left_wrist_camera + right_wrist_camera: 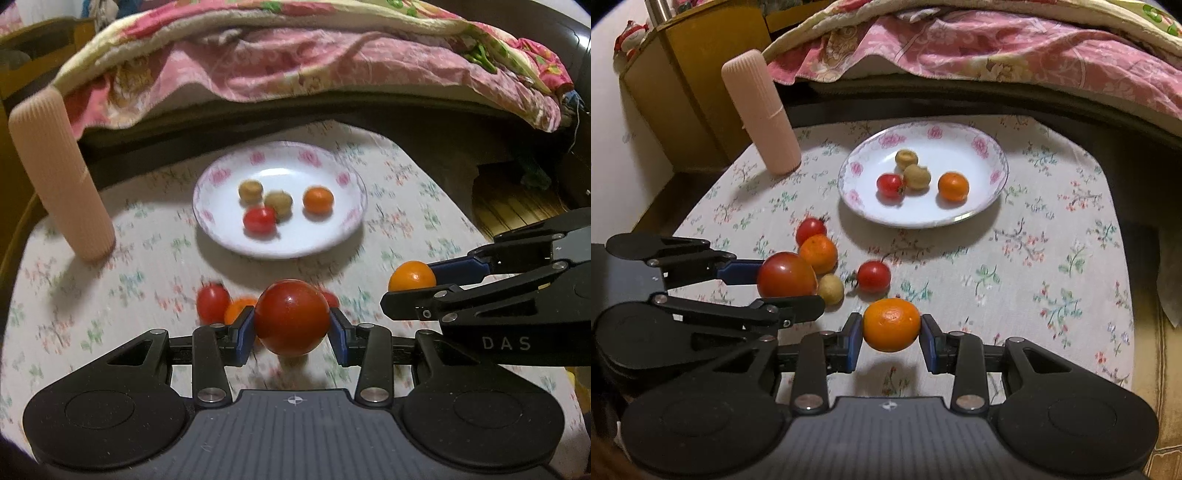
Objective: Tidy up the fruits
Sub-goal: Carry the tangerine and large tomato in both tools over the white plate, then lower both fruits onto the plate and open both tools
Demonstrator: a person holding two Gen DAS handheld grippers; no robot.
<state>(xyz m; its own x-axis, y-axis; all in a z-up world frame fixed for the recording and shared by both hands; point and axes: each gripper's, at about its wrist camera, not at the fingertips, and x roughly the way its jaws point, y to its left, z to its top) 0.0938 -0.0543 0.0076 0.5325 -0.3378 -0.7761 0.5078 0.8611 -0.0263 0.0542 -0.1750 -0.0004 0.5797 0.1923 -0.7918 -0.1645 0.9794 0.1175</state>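
My left gripper (291, 323) is shut on a large red tomato (291, 317) held above the floral cloth; the same tomato (786, 275) shows at the left of the right wrist view. My right gripper (891, 325) is shut on an orange (891, 324), also seen as the orange (412, 276) at the right of the left wrist view. Farther back, a white flowered plate (960, 140) holds a small tomato (890, 185), two brownish fruits (916, 176) and an orange (953, 186). Loose on the cloth lie two small tomatoes (873, 276), an orange (818, 254) and a yellowish fruit (831, 288).
A ribbed pink cylinder (762, 114) stands upright at the table's far left, beside the plate. A pink flowered quilt (997, 48) hangs over a bed behind the table. A wooden cabinet (687, 81) stands at the far left.
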